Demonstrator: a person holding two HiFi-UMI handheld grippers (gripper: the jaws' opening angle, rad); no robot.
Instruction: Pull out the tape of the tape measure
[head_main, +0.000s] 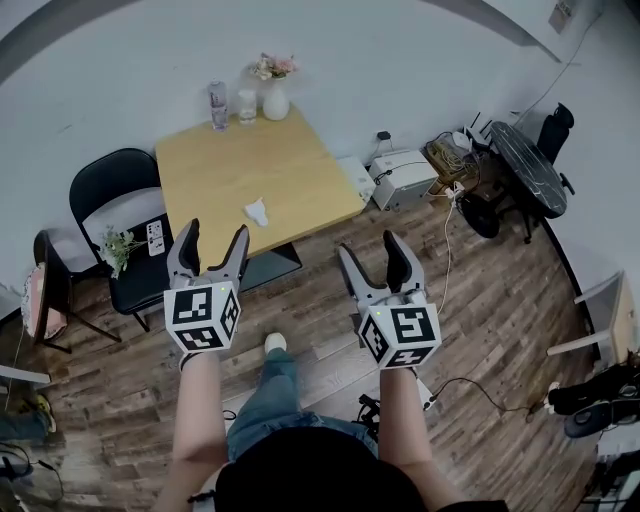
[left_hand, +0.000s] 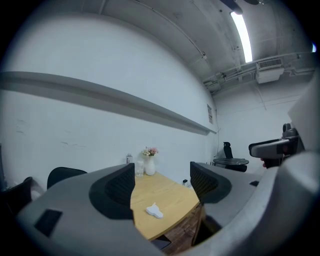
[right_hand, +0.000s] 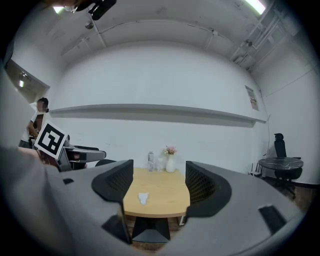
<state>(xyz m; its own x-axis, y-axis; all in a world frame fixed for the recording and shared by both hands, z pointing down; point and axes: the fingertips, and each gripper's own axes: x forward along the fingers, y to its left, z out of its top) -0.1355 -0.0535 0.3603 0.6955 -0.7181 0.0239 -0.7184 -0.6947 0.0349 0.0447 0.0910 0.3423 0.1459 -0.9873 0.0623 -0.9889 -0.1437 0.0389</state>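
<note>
A small white tape measure (head_main: 257, 211) lies alone near the front of the light wooden table (head_main: 290, 170). My left gripper (head_main: 214, 235) is held in the air well short of the table, open, nothing between its jaws. My right gripper (head_main: 368, 247) hangs beside it over the wood floor, also open and empty. In the left gripper view the tape measure (left_hand: 154, 211) shows between the jaws, far off on the table (left_hand: 172, 197). The right gripper view frames the same tape measure (right_hand: 143, 198) on the table (right_hand: 165, 197), a little left of centre.
A vase of flowers (head_main: 275, 95), a glass (head_main: 247, 105) and a bottle (head_main: 218, 103) stand at the table's far edge. A black chair (head_main: 125, 215) is left of the table. A white box (head_main: 405, 178), cables and a round black table (head_main: 528, 165) lie to the right.
</note>
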